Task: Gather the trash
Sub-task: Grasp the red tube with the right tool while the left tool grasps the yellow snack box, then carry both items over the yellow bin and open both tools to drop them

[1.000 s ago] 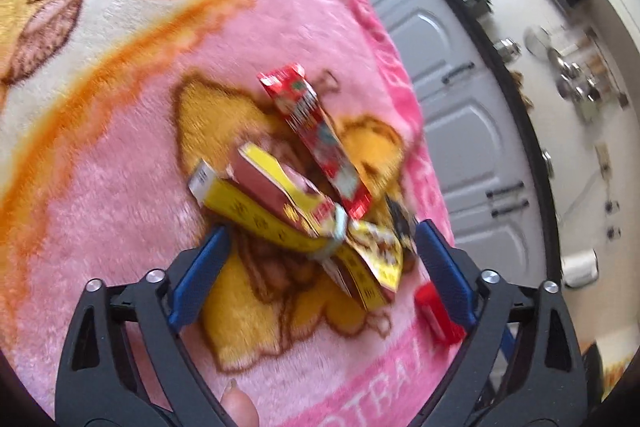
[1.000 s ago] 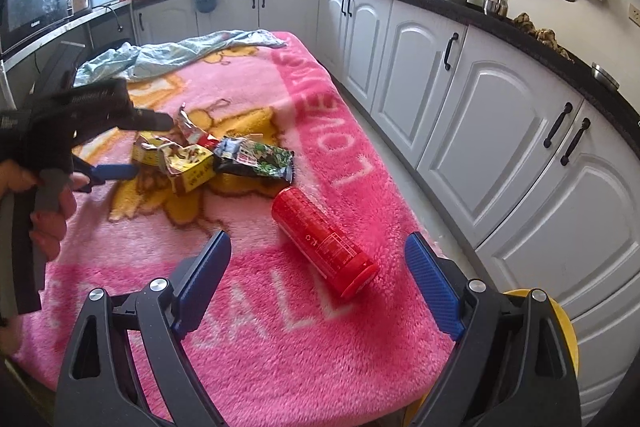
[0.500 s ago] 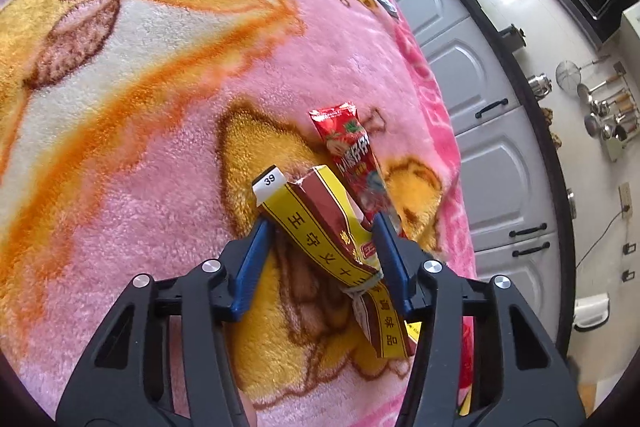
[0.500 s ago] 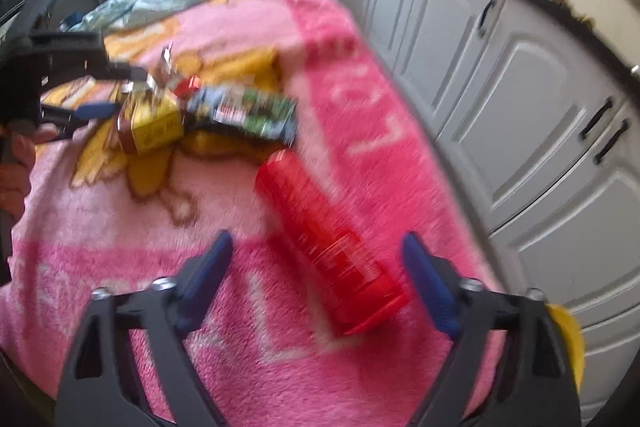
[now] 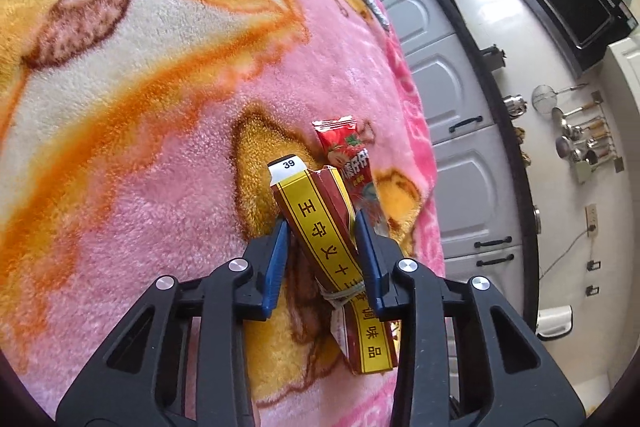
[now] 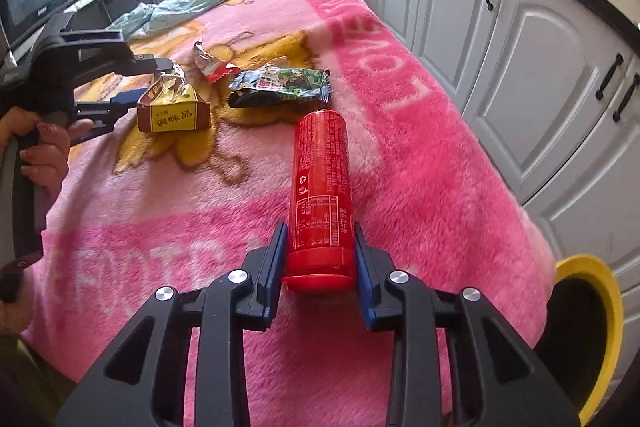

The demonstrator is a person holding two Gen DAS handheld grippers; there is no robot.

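A red can [image 6: 320, 167] lies on the pink blanket [image 6: 400, 167] with its capped end towards me. My right gripper [image 6: 318, 231] is closing, and its blue pads press both sides of the can near the cap. A crumpled yellow-and-red carton [image 5: 320, 223] lies further left. My left gripper [image 5: 320, 227] is closing on it too, with both pads against its sides. In the right wrist view the carton [image 6: 172, 115] sits at the left gripper's [image 6: 154, 79] tips. A red snack wrapper [image 5: 348, 155] lies just beyond the carton, and a green-and-black snack bag [image 6: 280, 87] lies beside it.
A yellow-rimmed bin [image 6: 600, 307] stands on the floor past the blanket's right edge. White cabinets [image 6: 540, 87] run along the right side. A blue-green cloth [image 6: 192, 3] is bunched at the blanket's far end. A hand [image 6: 44, 155] holds the left gripper's handle.
Both grippers came in from wide open. The left one moved forward and closed round the carton. The right one dropped onto the red can and closed on its capped end.
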